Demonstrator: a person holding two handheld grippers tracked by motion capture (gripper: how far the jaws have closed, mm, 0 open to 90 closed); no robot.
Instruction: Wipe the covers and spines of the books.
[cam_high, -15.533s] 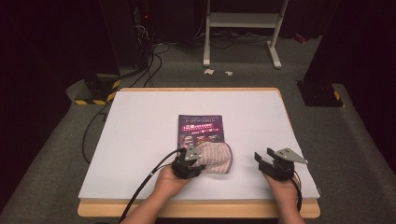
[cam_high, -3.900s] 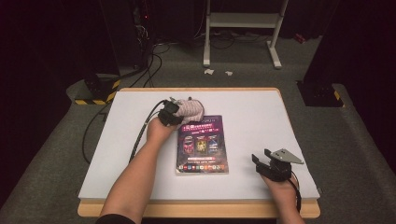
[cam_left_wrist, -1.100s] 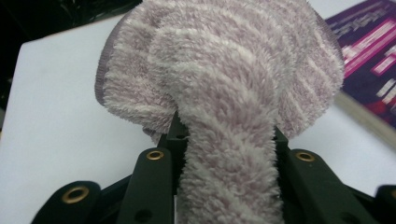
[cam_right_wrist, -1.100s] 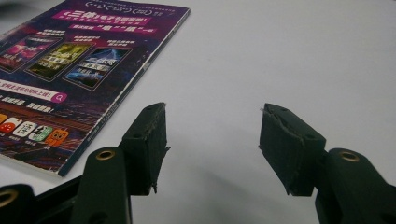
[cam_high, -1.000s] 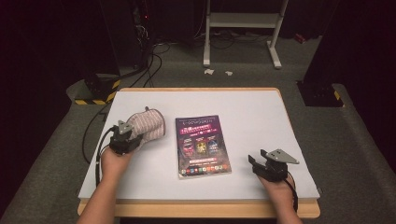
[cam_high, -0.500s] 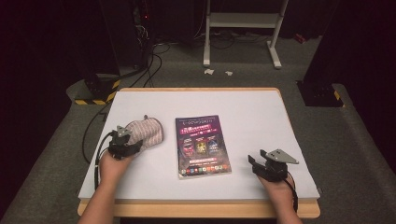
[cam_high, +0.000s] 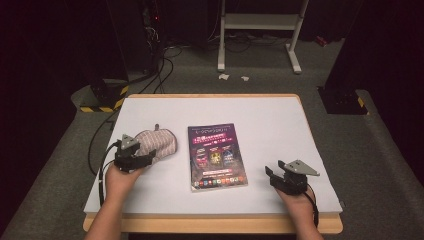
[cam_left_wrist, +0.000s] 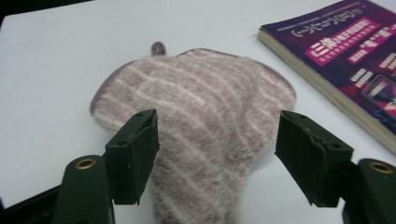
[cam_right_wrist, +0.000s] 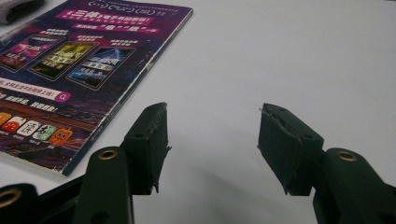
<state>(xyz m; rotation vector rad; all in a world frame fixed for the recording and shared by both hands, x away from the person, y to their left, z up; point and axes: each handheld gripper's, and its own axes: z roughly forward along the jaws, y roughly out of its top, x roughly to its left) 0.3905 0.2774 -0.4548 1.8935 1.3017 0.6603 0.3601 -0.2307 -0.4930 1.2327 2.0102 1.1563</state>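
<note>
Soft, light, floppy striped fleece pouch (cam_left_wrist: 196, 121) lying on surface (cam_high: 280, 125) left of magazine (cam_high: 216, 156). Left tool (cam_left_wrist: 217, 161) just opening, astride it, gripping nothing. Best pinched at bunched near end.

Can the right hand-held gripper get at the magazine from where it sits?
Probably yes. The right hand-held gripper has open, empty jaws, and the magazine lies flat just beside it, with bare table between them. The cloth lies on the magazine's far side.

Fuzzy striped cloth mitt (cam_left_wrist: 201, 116) (plush), glossy paper magazine (cam_high: 216, 155), smooth matt white table (cam_high: 280, 125).
</note>
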